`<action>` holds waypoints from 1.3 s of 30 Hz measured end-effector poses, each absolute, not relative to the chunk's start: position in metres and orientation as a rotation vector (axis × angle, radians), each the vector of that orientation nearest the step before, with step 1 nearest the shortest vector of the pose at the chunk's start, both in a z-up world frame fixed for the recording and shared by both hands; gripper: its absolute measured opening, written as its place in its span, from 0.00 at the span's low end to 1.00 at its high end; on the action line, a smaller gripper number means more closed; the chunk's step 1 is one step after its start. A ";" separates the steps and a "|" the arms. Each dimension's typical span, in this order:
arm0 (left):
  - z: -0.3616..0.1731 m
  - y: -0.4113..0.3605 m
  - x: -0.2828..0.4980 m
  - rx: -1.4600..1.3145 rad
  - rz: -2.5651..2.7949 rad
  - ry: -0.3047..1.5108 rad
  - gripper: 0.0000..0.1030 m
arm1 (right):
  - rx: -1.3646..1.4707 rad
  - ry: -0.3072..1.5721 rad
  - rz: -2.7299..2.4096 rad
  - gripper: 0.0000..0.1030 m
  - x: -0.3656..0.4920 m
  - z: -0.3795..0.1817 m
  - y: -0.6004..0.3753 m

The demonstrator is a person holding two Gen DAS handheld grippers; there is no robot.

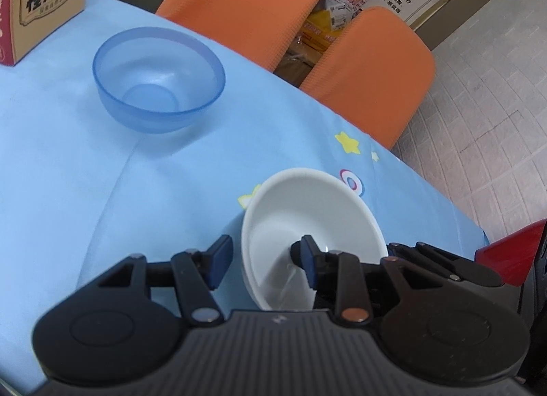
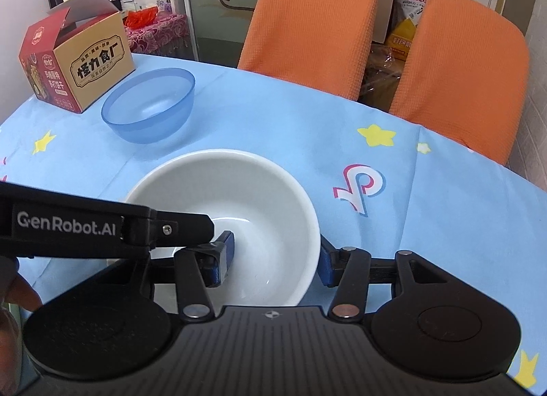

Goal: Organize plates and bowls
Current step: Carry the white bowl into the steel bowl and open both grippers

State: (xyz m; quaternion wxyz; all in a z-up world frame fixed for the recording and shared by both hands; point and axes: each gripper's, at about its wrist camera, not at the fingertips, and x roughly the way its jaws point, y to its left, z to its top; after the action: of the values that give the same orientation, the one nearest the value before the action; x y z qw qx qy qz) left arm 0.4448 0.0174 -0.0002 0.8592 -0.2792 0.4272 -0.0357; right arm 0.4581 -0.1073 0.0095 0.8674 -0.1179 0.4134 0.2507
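A counter under a light blue star-printed cloth carries a blue bowl, a white bowl and an open carton.

There are two bowls. One is the blue bowl and one is the white bowl. There is one box with its lid flap up. There are two orange chairs: one orange chair and a second orange chair next to it. There is one surface with a blue cloth on it. In the right wrist view the cloth shows four yellow stars. There are two grippers, the left gripper and the right gripper.
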 end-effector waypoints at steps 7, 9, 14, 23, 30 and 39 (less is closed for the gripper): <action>0.004 0.011 0.443 -0.549 -0.085 0.895 0.25 | -0.235 0.875 0.522 0.75 0.454 0.011 -0.112; 0.009 0.011 0.440 -0.544 -0.093 0.883 0.25 | -0.249 0.858 0.514 0.75 0.449 0.015 -0.110; 0.026 0.008 0.425 -0.532 -0.111 0.862 0.25 | -0.252 0.824 0.504 0.75 0.436 0.031 -0.112; 0.055 -0.012 0.362 -0.519 -0.182 0.844 0.25 | -0.258 0.776 0.451 0.75 0.374 0.064 -0.128; 0.060 -0.037 0.293 -0.477 -0.263 0.838 0.25 | -0.250 0.750 0.381 0.75 0.303 0.075 -0.147; 0.037 -0.065 0.246 -0.406 -0.308 0.874 0.25 | -0.194 0.764 0.314 0.75 0.245 0.049 -0.171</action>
State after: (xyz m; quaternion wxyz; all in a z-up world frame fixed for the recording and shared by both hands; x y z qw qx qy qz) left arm 0.2462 -0.0645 0.0371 0.8747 -0.1947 0.4186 -0.1477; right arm 0.2448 -0.1712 0.0487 0.9114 -0.0941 0.3706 0.1521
